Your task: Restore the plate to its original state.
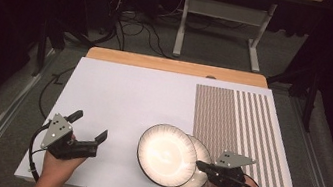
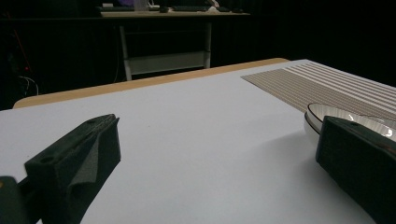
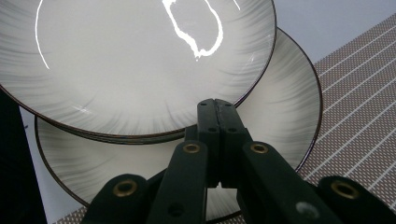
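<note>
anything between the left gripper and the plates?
Nothing: bare white sheet runs from the open left gripper to the top plate. The high view and the left gripper view both show it.

plates [image 1: 167, 154]: white, grey streaks, dark rim
mat [image 1: 244, 131]: brown with white stripes
table [image 1: 123, 97]: white
grippers [image 1: 85, 129]: black

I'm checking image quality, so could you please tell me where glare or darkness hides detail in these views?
High view: glare washes out the upper white ridged plate, and the room behind is dark. Right gripper view: a bright squiggle of reflection on that plate. Left gripper view: background nearly black.
</note>
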Tool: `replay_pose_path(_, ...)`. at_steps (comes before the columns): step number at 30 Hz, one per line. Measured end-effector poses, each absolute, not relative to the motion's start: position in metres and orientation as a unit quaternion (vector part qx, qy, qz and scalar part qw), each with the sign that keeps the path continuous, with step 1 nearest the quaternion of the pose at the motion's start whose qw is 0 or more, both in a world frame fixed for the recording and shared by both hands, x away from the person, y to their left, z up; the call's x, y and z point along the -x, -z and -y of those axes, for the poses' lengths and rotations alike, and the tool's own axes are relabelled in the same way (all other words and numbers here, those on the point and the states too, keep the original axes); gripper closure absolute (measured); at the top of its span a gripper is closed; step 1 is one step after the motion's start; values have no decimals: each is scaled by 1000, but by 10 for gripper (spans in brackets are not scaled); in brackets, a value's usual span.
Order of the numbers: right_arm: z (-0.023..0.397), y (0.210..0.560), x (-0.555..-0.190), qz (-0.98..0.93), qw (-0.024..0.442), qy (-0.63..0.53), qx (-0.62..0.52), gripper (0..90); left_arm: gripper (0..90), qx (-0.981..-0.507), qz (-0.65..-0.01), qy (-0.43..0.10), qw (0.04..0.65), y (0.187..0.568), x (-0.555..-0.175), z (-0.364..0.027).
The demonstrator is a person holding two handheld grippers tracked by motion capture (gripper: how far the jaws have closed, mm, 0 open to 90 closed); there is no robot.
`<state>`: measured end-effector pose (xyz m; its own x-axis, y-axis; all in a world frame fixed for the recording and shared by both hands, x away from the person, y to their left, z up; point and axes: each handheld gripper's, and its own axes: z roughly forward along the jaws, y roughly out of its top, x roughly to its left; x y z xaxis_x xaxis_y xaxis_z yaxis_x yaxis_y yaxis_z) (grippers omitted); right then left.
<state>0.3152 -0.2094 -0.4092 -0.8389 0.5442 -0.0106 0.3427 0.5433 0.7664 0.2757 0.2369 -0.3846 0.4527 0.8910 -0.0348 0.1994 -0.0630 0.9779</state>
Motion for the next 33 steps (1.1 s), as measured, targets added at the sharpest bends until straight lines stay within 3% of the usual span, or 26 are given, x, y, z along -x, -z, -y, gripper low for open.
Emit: replay_pose_path(33, 225, 404, -317, -858, 135, -415, -272, 900, 5, -656, -418, -317, 542, 385, -276, -238)
